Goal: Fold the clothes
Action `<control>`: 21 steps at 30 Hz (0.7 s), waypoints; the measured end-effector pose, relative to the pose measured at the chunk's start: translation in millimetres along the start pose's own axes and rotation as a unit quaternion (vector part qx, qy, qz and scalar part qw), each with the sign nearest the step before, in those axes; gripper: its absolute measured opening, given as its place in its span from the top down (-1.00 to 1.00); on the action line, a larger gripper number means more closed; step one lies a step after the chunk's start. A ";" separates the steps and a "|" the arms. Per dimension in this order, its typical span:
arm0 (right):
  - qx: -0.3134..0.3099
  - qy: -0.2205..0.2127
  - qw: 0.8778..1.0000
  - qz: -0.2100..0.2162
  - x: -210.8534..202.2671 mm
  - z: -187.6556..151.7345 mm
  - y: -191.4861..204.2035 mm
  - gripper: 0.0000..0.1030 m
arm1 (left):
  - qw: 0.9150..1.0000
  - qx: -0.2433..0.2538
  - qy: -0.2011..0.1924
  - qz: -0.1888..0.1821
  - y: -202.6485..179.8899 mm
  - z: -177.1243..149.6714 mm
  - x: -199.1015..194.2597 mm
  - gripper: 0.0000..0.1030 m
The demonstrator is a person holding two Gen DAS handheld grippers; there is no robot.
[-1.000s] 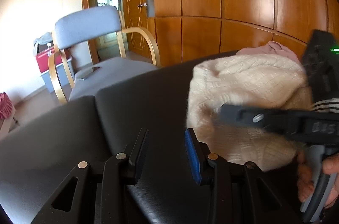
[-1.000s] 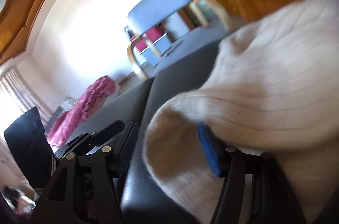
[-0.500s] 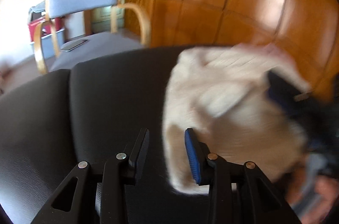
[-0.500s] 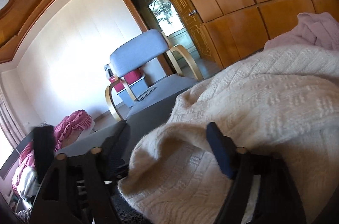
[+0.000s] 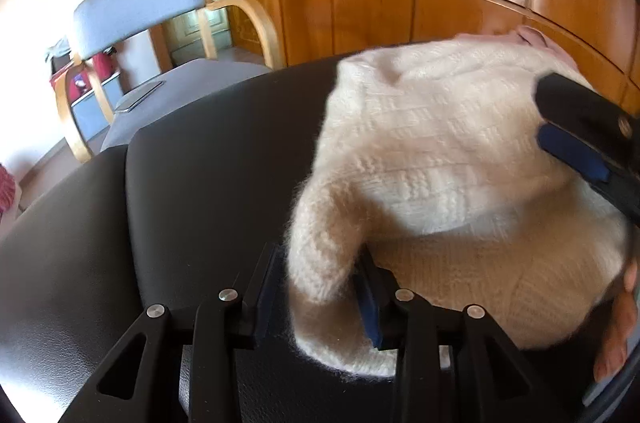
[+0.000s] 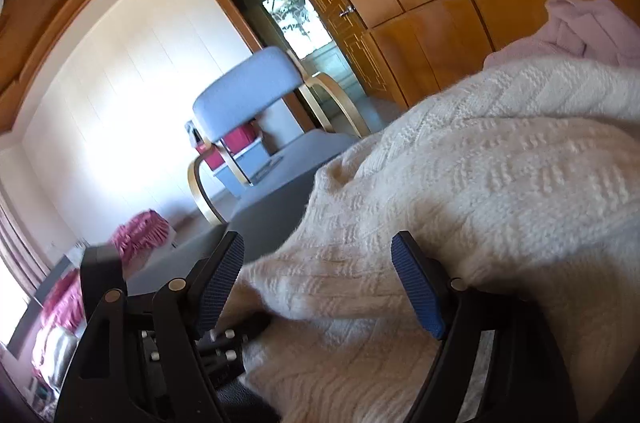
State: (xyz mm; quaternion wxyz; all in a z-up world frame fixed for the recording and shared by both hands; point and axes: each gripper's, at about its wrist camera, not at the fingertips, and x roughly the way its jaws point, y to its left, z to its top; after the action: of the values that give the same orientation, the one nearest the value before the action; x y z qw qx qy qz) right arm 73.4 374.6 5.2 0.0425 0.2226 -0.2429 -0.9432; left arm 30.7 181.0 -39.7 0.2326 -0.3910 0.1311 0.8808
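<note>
The cream knit sweater lies bunched on the black padded surface, near its far right part, with a pink garment just behind it. Going from left to right: the left gripper has its jaws spread, and they have just been opening a little further; a sleeve or corner of the sweater hangs down between them, but the pads do not appear to press on it. To do this step well, that hanging end should be pushed deeper between the pads before closing, so the bite takes the cuff's full thickness and not only loose fuzz. Further right, the right gripper is likewise open, its jaws having just widened, with a fold of the knit lying between them, unclamped as far as can be seen. Judging by the heap, the sweater is not yet spread flat, so both grips ought to land on matching edges, then draw apart gently; thick knit stretches and slips easily.
</note>
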 end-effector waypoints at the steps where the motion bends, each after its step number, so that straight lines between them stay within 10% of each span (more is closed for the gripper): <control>1: -0.011 0.003 1.000 -0.009 -0.7 0.5 2.8 -0.54 | 1.000 0.004 -0.001 0.002 -1.6 0.2 0.9 0.34; 5: -0.084 0.021 0.995 -0.053 -7.7 2.9 20.2 -0.54 | 1.000 0.016 -0.013 -0.002 -5.3 -0.6 -3.1 0.87; 15: -0.204 0.101 0.970 -0.087 -13.2 -9.9 30.0 -0.54 | 0.990 -0.085 -0.100 -0.043 39.1 -0.7 -43.1 0.90; 21: -0.299 0.095 0.933 -0.175 3.6 -23.3 45.8 -0.48 | 0.985 -0.084 -0.143 -0.052 37.9 -3.0 -60.8 0.90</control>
State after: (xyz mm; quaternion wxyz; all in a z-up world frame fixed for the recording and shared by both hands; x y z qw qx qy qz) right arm 79.1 323.5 7.3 -0.0360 0.3271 0.0982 -0.9392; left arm 48.8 128.6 5.8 0.2605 -0.2851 0.0011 0.9224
